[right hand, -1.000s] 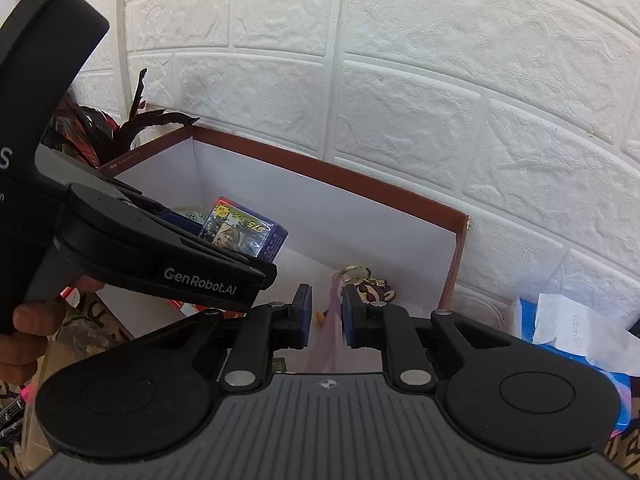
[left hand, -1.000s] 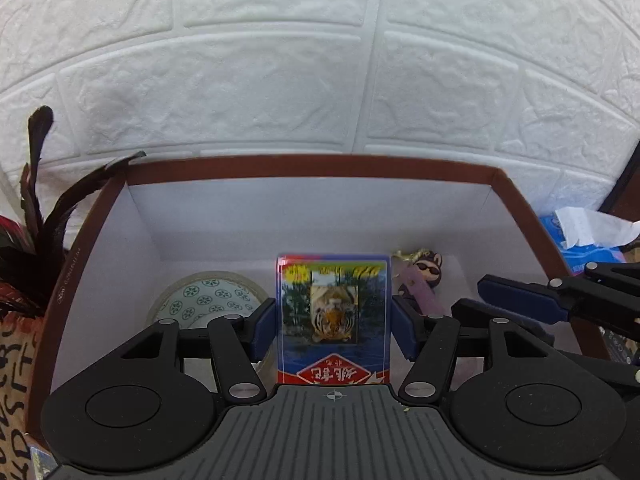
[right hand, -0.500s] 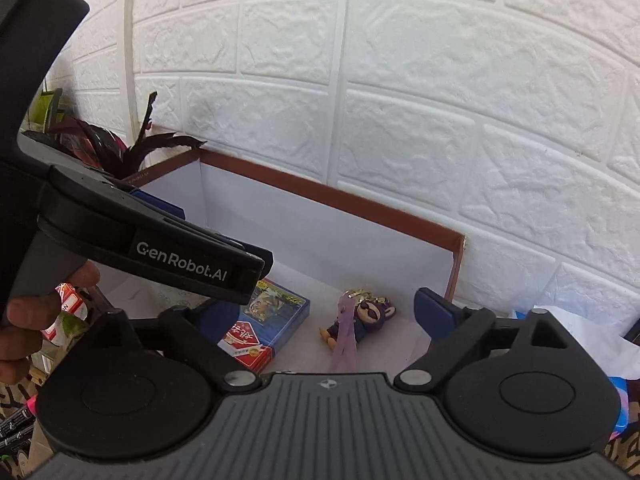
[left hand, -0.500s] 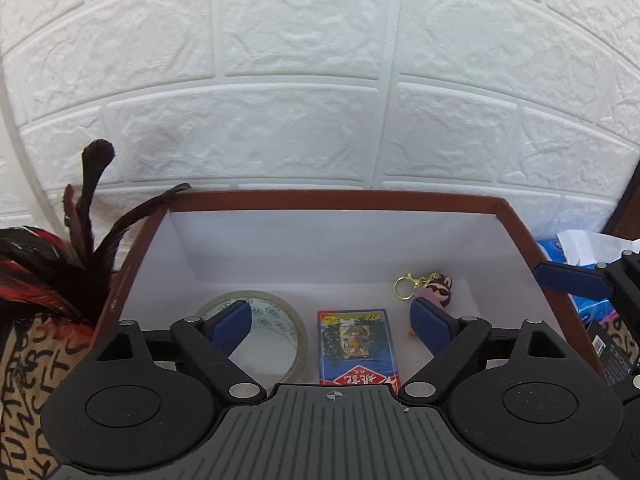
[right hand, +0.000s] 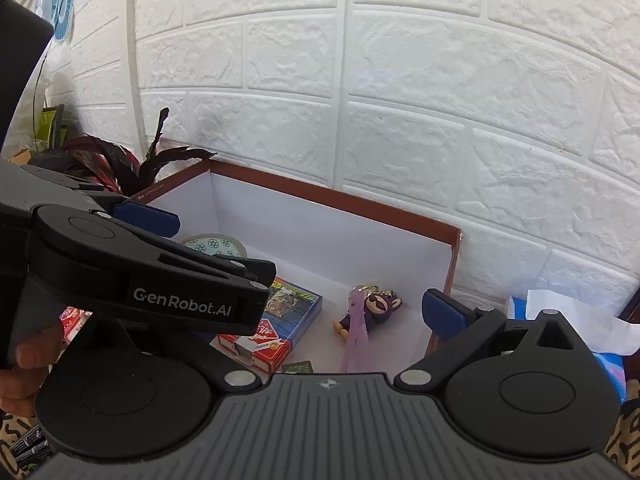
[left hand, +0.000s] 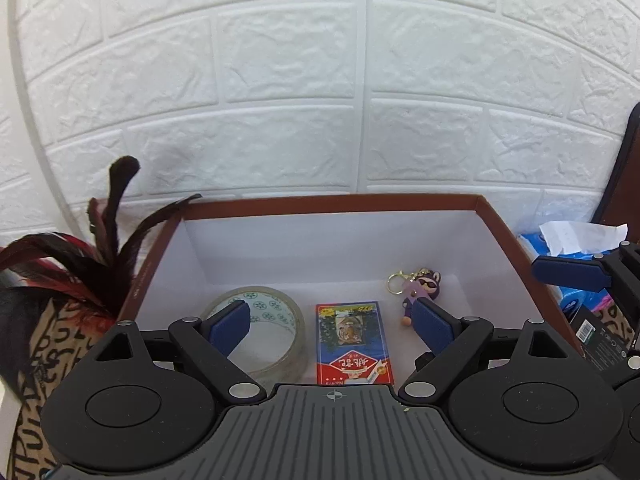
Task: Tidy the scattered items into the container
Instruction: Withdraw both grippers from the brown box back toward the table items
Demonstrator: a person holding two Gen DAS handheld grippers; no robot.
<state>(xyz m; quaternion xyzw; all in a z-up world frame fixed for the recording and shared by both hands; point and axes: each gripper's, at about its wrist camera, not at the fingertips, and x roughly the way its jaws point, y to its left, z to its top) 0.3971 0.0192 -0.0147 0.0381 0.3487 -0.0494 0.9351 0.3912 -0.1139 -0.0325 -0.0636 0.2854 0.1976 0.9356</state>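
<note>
Both claws have just been opening: we're dropping the card pack (left hand: 352,340) and keychain (left hand: 418,288) into the box (left hand: 332,204) below the left claw (left hand: 332,326) and right claw (right hand: 340,320), now released. Pulling out carelessly, we're risking clipping the box wall.

One tape roll (left hand: 256,320), one card pack (left hand: 350,340), one keychain (left hand: 420,284), one box (left hand: 332,204).

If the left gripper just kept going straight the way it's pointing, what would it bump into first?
Probably the playing card box, which lies on the floor of the container right between the open fingers of the left gripper. Depth is hard to judge through this lens.
</note>
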